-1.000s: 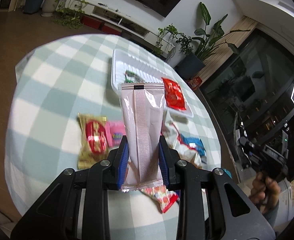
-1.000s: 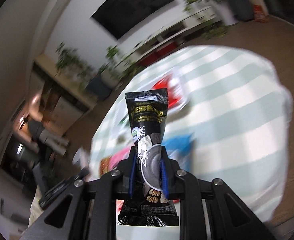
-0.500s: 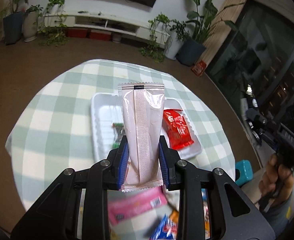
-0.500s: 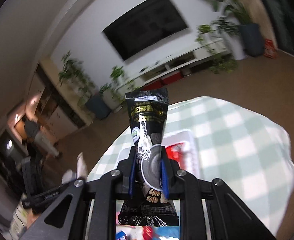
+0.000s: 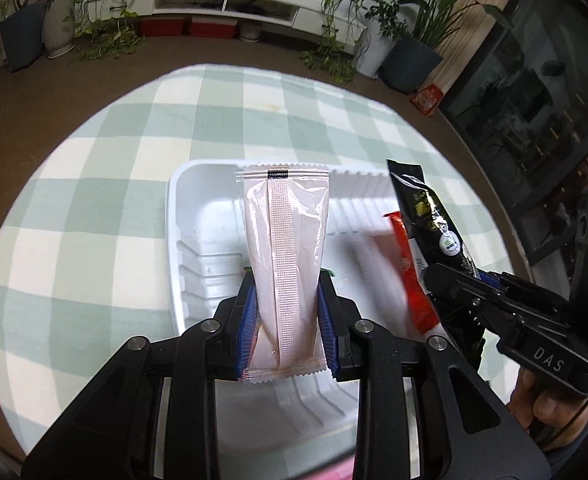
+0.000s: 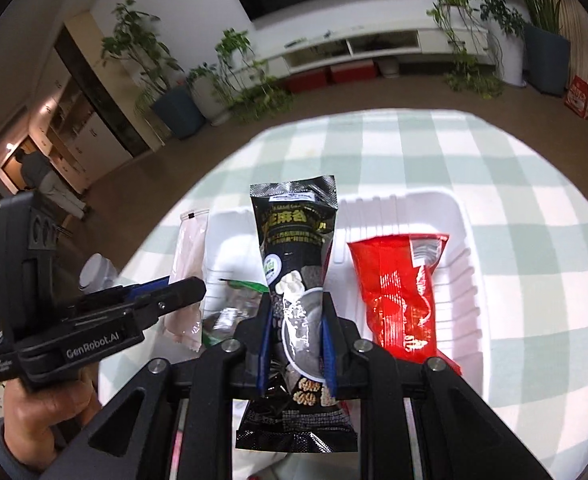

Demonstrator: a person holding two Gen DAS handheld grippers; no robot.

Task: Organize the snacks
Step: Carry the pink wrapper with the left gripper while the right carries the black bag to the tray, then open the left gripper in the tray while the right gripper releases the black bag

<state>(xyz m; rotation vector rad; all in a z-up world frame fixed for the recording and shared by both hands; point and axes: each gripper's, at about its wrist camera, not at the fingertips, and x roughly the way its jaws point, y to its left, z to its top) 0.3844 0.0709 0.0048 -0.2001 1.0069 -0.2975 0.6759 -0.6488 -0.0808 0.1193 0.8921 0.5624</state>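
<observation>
My left gripper [image 5: 287, 312] is shut on a pale pink snack packet [image 5: 284, 248], held upright above the white tray [image 5: 198, 200]. My right gripper [image 6: 296, 344] is shut on a black snack packet [image 6: 296, 248] over the same tray [image 6: 460, 248]. A red packet [image 6: 398, 292] lies in the tray's right half, and a clear-and-green wrapper [image 6: 230, 308] lies further left. In the left wrist view the black packet [image 5: 430, 216] and right gripper [image 5: 474, 284] stand at the right beside the red packet [image 5: 410, 276]. The pink packet [image 6: 188, 256] and the left gripper's body show at the left of the right wrist view.
The tray rests on a round table with a green-and-white checked cloth [image 5: 94, 184]. A hand [image 6: 46, 412] grips the left tool and another hand [image 5: 550, 404] the right one. Potted plants [image 6: 174, 92] and a low TV cabinet [image 5: 222, 4] stand beyond the table.
Both grippers have swept across the table with their packets and now hang over the tray. The loose snacks that lay under the left gripper have dropped out of view.
</observation>
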